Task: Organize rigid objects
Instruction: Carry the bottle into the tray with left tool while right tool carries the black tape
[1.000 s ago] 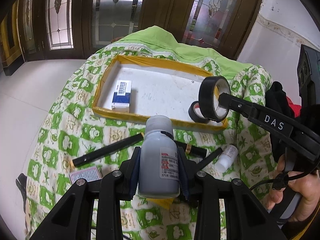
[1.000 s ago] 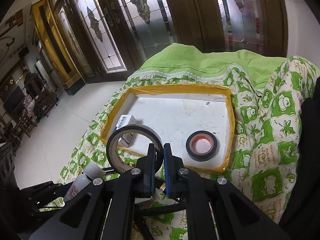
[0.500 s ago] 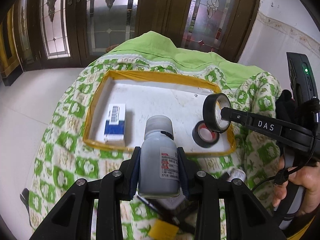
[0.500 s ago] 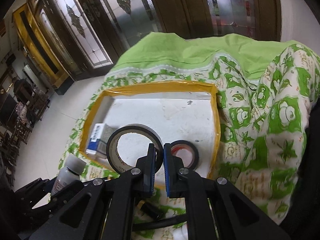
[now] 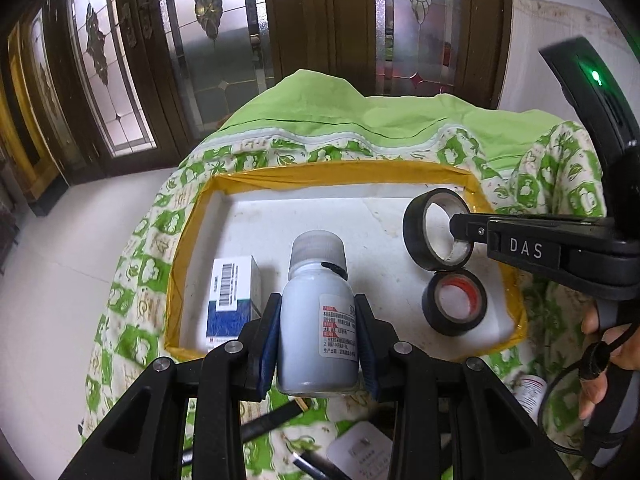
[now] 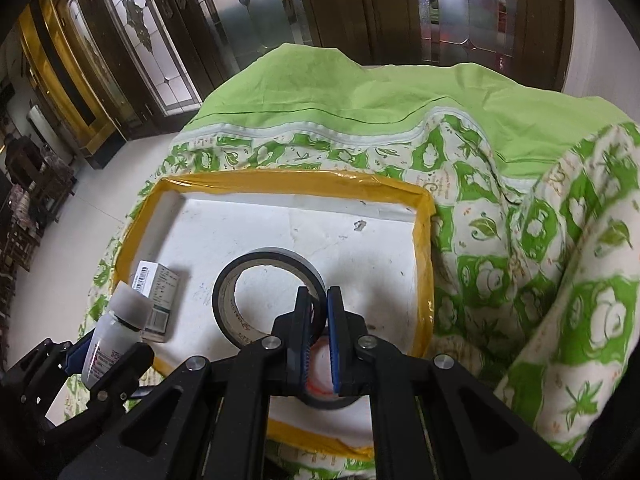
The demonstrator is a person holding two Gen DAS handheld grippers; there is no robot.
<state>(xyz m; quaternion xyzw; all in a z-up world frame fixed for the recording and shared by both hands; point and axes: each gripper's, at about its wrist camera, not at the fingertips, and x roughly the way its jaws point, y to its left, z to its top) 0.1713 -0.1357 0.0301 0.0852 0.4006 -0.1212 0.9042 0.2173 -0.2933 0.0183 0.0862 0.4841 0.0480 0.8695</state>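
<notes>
Nearest, left gripper [image 5: 318, 334] clamped on a grey plastic bottle [image 5: 317, 336], jaws pinching its labelled body at mid-height, held upright over the near rim of the tray [image 5: 340, 170]. Likely light, stiff, a little slick; best gripped across the straight wall, below the cap. Beyond, right gripper [image 6: 318, 322] pressed onto the wall of a black tape roll [image 6: 264, 296], held above the tray floor. Rigid ring, light, probably grippy. Farther in: a second tape roll [image 5: 456, 306] lying flat, a small box [image 5: 232, 298] at left.
</notes>
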